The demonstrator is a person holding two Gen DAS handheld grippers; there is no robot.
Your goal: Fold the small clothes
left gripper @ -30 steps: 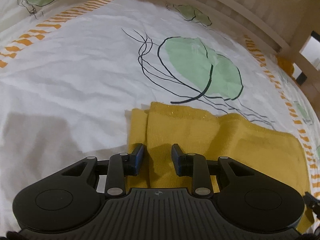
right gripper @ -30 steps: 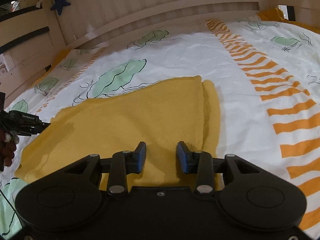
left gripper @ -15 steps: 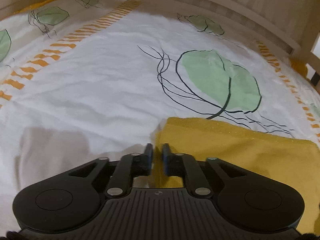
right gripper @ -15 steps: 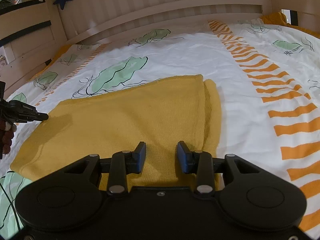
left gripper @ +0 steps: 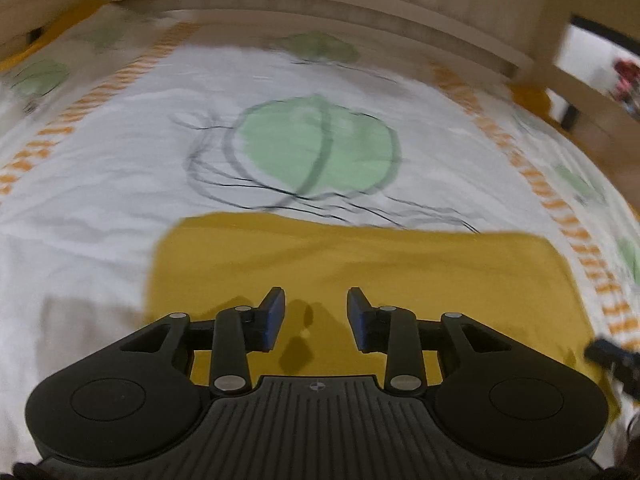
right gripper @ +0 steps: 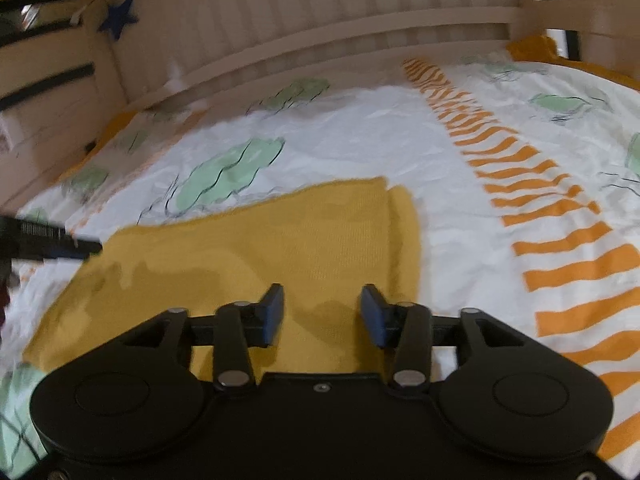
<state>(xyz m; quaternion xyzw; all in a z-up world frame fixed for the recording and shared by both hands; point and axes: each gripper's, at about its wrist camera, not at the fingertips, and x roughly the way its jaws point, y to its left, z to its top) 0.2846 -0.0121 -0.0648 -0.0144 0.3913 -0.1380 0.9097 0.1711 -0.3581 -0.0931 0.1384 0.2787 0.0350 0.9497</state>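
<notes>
A yellow knit garment lies flat and folded on the white bedsheet. My left gripper is open and empty above the garment's near left part. In the right wrist view the same garment spreads from left to centre, with a folded layer along its right edge. My right gripper is open and empty above the garment's near right edge. The tip of the left gripper shows at the far left of the right wrist view, and the right gripper's tip at the right edge of the left wrist view.
The sheet has green leaf prints and orange striped bands. A wooden bed rail runs along the far side. A blue star hangs on the rail at upper left.
My left gripper was shut on the garment's left edge half a second ago; now it is open and over the cloth. The flap at the left now lies folded flat. The right gripper stayed open.
</notes>
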